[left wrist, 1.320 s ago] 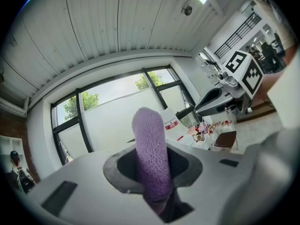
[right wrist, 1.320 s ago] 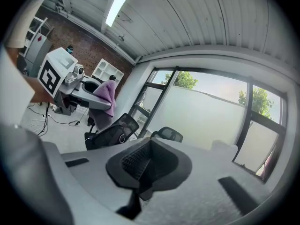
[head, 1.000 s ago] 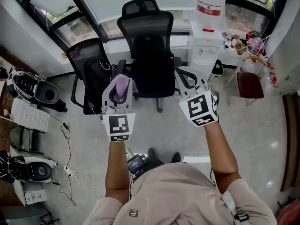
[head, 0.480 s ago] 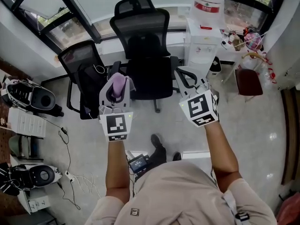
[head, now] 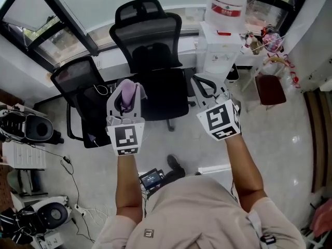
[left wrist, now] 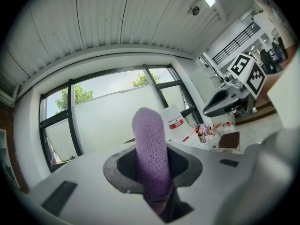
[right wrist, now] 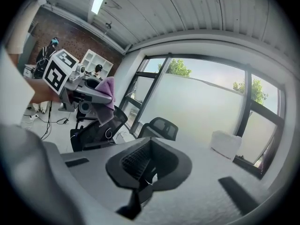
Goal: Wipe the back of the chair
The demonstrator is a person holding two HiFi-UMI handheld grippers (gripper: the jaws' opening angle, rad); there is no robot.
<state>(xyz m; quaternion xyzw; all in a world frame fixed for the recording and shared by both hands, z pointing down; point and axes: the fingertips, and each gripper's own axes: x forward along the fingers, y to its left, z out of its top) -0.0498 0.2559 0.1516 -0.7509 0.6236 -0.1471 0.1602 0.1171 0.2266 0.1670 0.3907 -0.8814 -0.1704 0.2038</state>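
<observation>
The black mesh-backed office chair stands in front of me, its seat facing me and its back toward the window; it also shows small in the right gripper view. My left gripper is held in the air before the seat's left side, shut on a purple cloth that sticks up between its pads. My right gripper hovers near the seat's right edge, shut and holding nothing. Neither gripper touches the chair.
A second black chair stands at the left. A white water dispenser with its bottle is right of the chair. A dark red stool and a cluttered table are at the far right. Machines and cables lie at the left.
The view has shifted: both chairs and the dispenser have slid left in the head view. Both grippers keep the same pose, the cloth still held in the left one.
</observation>
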